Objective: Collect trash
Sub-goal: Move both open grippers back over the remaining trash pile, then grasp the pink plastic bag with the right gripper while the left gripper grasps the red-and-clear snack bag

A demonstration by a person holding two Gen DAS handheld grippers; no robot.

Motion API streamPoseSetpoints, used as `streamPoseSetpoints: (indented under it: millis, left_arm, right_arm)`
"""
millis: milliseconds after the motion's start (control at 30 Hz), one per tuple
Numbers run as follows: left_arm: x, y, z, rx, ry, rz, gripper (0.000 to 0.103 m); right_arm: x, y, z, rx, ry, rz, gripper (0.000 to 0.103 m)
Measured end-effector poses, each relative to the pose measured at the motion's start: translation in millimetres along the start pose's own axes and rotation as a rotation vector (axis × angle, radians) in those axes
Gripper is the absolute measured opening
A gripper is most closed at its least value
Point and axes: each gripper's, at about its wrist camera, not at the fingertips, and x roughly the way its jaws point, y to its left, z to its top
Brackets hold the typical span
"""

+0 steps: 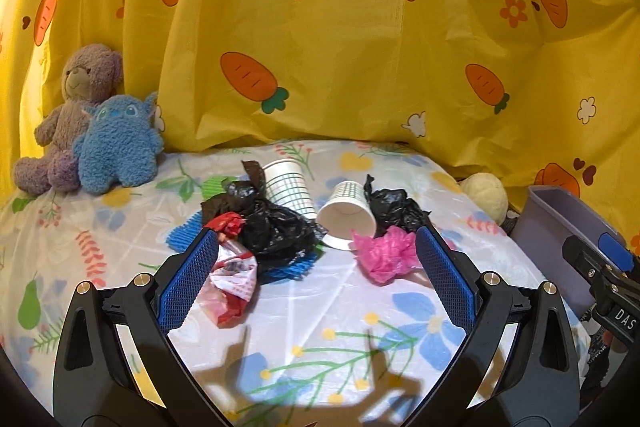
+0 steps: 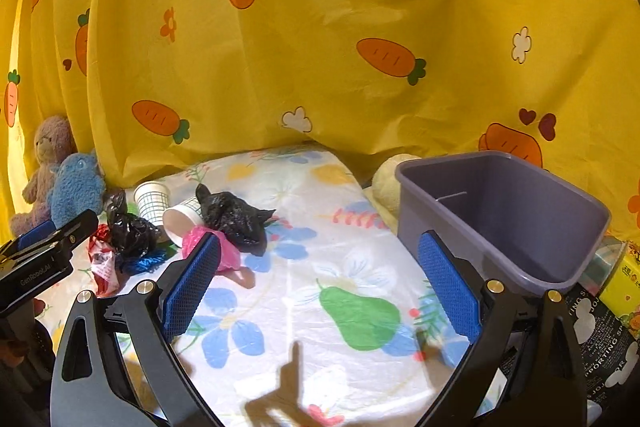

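A trash heap lies on the flowered table: two paper cups on their sides (image 1: 289, 183) (image 1: 349, 211), two crumpled black bags (image 1: 276, 227) (image 1: 394, 207), a pink wad (image 1: 386, 254), a red-white wrapper (image 1: 232, 283) and blue crinkled paper (image 1: 182, 235). My left gripper (image 1: 316, 277) is open and empty, just short of the heap. My right gripper (image 2: 320, 287) is open and empty over bare cloth, the pink wad (image 2: 224, 251) by its left finger. A grey bin (image 2: 504, 215) stands at the right, empty.
A purple bear (image 1: 76, 107) and a blue plush (image 1: 118, 147) sit at the back left. A cream plush (image 1: 486, 195) lies behind the bin (image 1: 560, 227). A yellow carrot curtain (image 1: 340, 47) closes the back. Printed packets (image 2: 612, 307) lie right of the bin.
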Motion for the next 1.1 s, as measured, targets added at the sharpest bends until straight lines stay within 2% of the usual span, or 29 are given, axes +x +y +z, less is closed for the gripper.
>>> streamPoseSetpoints:
  millis: [267,533,867,900,933,1067,1100]
  left_arm:
    - [4.5,38.7,-3.6,-0.044,0.019,0.08,0.097]
    - [5.4,69.6,-7.8,-0.075,0.02,0.142,0.097]
    - [15.6,87.6,-13.9,-0.112,0.058,0.126,0.097]
    - [16.2,89.4,-14.1,-0.116,0.059,0.121,0.097]
    - [16.8,90.9,-14.4,-0.119,0.061,0.117,0.097]
    - [20.1,96.7,-15.8,-0.13,0.074,0.118,0.097]
    - [21.7,97.7,-16.4,-0.131,0.081,0.116,0.097]
  right_arm:
    - [27.2,47.8,-2.1,-0.075,0.059,0.073,0.095]
    - [56.0,71.3,-1.7,-0.116,0.112,0.08,0.095]
    - [91.8,80.5,-5.7,-0.143,0.194,0.07,0.09]
    - [95.5,81.3,-5.9,-0.144,0.203,0.072,0.087]
    - [99.0,81.5,-6.7,-0.145,0.213,0.074,0.076]
    - [112.9,80.8,-11.9,-0.13,0.261,0.088,0.068]
    - [116.1,80.6,-13.3,-0.127,0.271,0.09,0.063]
